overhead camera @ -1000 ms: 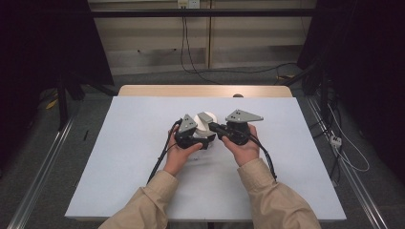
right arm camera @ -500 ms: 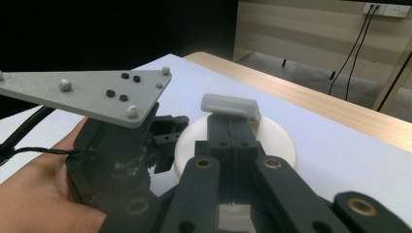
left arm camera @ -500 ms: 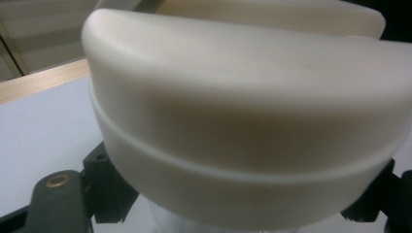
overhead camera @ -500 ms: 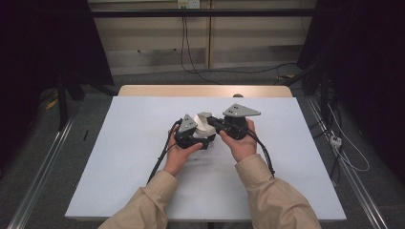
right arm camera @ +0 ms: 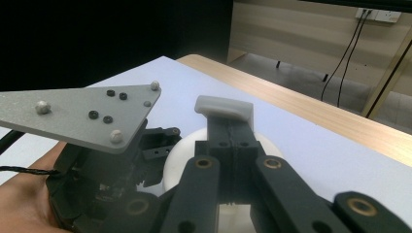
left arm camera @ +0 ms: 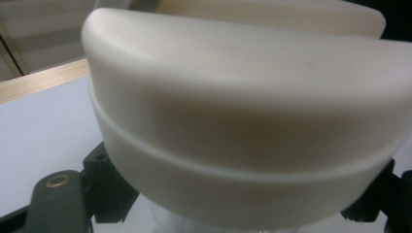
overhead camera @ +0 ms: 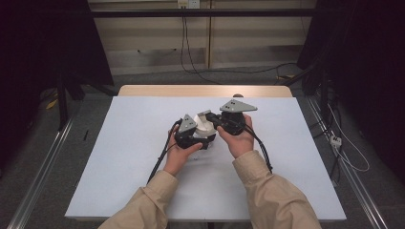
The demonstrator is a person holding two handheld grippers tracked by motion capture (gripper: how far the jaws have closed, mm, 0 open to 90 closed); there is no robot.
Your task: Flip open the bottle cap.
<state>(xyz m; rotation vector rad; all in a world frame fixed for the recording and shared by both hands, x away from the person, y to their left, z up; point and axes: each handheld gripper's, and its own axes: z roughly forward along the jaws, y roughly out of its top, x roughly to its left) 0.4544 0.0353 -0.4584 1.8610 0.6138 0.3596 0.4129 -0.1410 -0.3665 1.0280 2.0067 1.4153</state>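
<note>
Left gripper (overhead camera: pixel 197 136): jaws clamped on a rounded cream-white plastic container (left arm camera: pixel 243 121), held just above the middle of the white table top (overhead camera: pixel 119 143). Right gripper (overhead camera: pixel 215 118): black jaws pressed together with nothing between them, grey tip (right arm camera: pixel 224 108) lying over the container's top. The two grippers meet there, a hand behind each.

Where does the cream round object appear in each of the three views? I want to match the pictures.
High view: the cream round object is near the picture's centre.
Left gripper view: centre, very close, just above the jaws.
Right gripper view: low centre, behind the closed jaws.
Shared landmark: the wooden table edge, at upper left in the left gripper view and at the right in the right gripper view.
</note>
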